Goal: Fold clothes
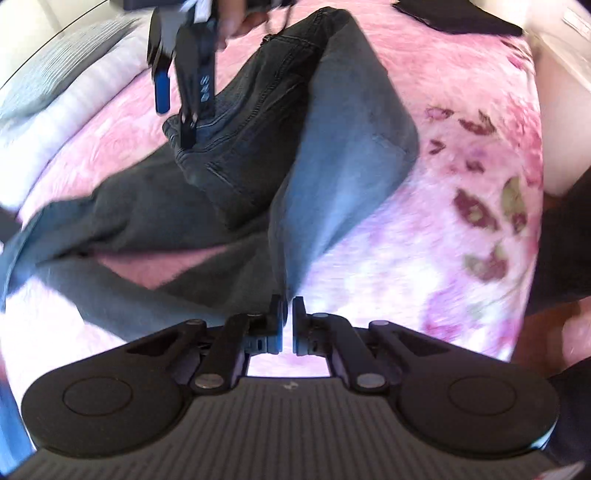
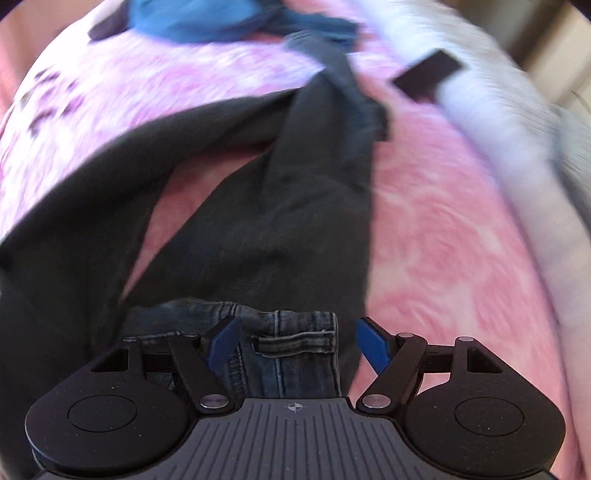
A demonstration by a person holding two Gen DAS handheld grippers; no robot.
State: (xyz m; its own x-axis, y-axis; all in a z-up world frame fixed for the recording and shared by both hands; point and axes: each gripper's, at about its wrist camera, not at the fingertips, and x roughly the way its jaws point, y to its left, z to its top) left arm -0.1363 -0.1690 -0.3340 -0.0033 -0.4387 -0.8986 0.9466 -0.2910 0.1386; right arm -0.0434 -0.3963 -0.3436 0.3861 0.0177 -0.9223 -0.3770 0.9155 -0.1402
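Both tongs work a pair of dark jeans (image 1: 258,155) spread on the pink bedspread (image 1: 461,155): the left gripper (image 1: 289,308) is pinched shut at the edge of a trouser leg, whether on the cloth cannot be told, and the right gripper (image 2: 295,341) stands open astride the waistband (image 2: 291,332). Step in hand appears to be taking hold for a fold, which next calls for closing the right jaws on the waistband. Only the left wrist view shows the right gripper from outside; only the right wrist view shows blue clothing (image 2: 221,18) lying beyond the jeans.

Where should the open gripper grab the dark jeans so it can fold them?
Probably the waistband of the dark jeans, coming from above. It is a thick, firm edge with a belt loop, lying flat on the pink blanket right between the open right gripper fingers. The left gripper is shut near a leg, though whether it pinches cloth is unclear.
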